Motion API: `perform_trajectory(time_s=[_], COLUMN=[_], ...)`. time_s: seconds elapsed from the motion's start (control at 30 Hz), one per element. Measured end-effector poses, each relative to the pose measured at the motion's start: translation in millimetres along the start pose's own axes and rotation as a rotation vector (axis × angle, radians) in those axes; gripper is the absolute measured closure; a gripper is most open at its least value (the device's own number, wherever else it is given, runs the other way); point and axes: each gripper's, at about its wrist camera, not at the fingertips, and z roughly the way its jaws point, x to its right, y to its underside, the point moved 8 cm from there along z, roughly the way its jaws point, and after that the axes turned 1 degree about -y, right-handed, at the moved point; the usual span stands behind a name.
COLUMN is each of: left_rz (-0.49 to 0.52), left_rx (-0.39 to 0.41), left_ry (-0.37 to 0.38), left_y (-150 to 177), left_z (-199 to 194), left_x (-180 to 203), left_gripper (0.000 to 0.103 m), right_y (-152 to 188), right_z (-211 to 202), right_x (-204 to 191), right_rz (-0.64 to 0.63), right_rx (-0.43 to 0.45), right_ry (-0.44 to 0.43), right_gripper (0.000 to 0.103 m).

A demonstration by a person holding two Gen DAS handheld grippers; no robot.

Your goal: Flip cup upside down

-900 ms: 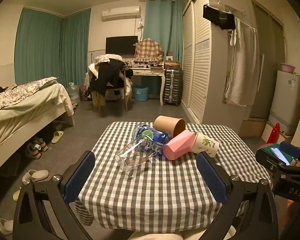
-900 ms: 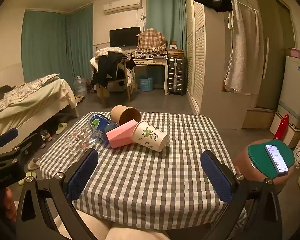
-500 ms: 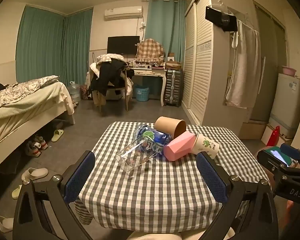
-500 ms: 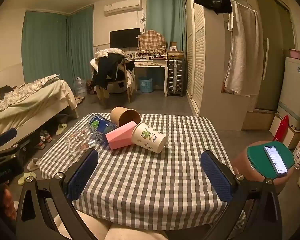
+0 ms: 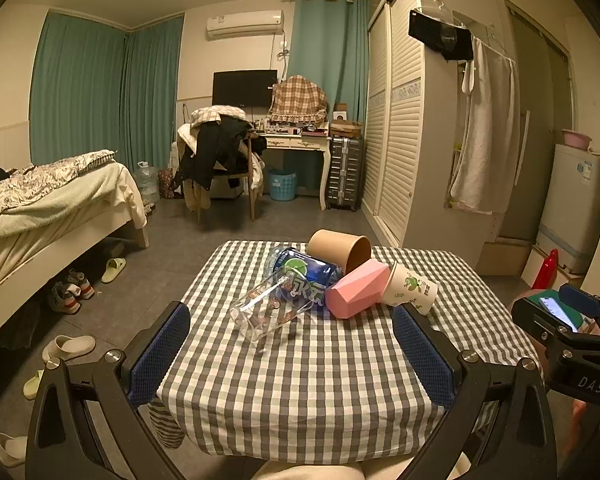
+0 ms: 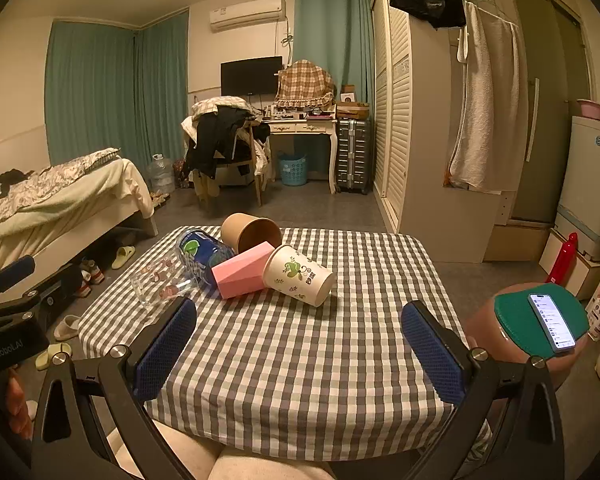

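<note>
Several cups lie on their sides in a cluster on the checkered table [image 5: 320, 380]: a clear glass [image 5: 266, 312], a blue printed cup [image 5: 304, 276], a brown paper cup [image 5: 340, 248], a pink faceted cup [image 5: 358, 290] and a white paper cup with green print [image 5: 410, 288]. In the right wrist view the white cup [image 6: 298, 276] lies nearest, with the pink cup [image 6: 242, 274] to its left. My left gripper [image 5: 292, 354] is open and empty over the table's near half. My right gripper [image 6: 298, 354] is open and empty, short of the cups.
A stool with a green pad and a phone [image 6: 550, 322] stands right of the table. A bed [image 5: 40, 208] is at the left with shoes [image 5: 70, 288] on the floor. A wardrobe [image 5: 404, 120] and a fridge [image 5: 572, 200] stand at the right.
Both grippers have drifted slightly; the cups sit a little lower and nearer in the right wrist view. Both stay open. No cup has moved.
</note>
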Motion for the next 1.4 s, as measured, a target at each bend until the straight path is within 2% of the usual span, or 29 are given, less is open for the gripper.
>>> perform_trajectory(time_s=[1.4], left_rz=[0.006], left_rx=[-0.016], left_ry=[0.003], left_y=[8.2], left_z=[7.1], left_x=[2.2], left_gripper=[0.0], right_y=[8.4], right_z=[6.1], right_x=[-2.2], right_rz=[0.001], right_rx=[-0.017], right_ry=[-0.004], right_gripper=[0.0])
